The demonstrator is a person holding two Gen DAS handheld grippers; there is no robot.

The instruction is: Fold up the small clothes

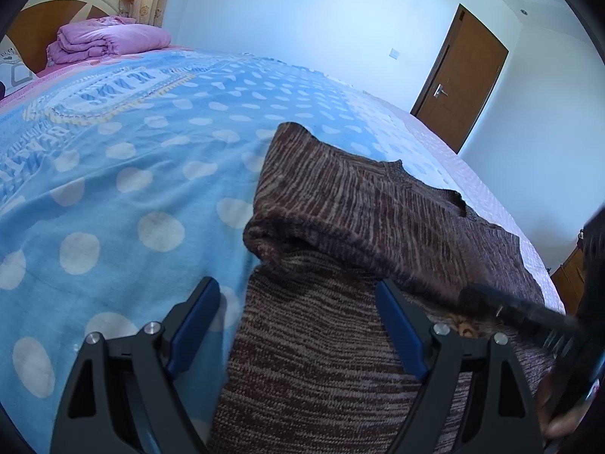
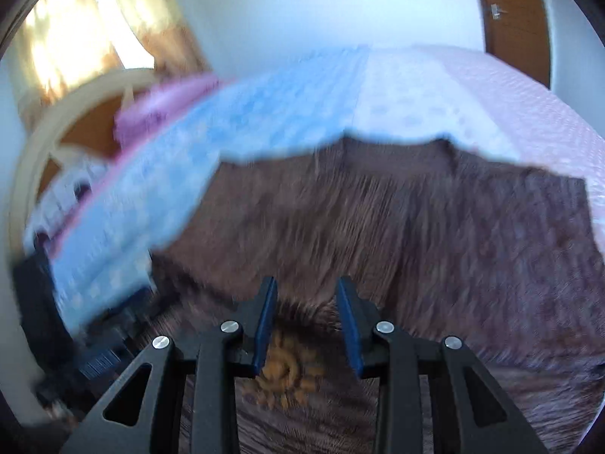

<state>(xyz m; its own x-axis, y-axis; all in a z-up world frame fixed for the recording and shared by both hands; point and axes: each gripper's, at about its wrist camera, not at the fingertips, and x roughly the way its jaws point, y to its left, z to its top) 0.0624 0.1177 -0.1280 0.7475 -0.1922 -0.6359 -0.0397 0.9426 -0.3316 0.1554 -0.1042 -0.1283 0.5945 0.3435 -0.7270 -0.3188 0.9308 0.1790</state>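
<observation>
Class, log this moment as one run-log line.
task: fold | brown knit garment partly folded on bed | left gripper open | right gripper open, blurred

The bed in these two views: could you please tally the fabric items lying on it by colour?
Brown knit garment: 1
Pink folded quilt: 1
Blue spotted blanket, spread under the garment: 1
Total: 3

Bed [image 1: 113, 196] under brown sweater [image 1: 359, 204]
</observation>
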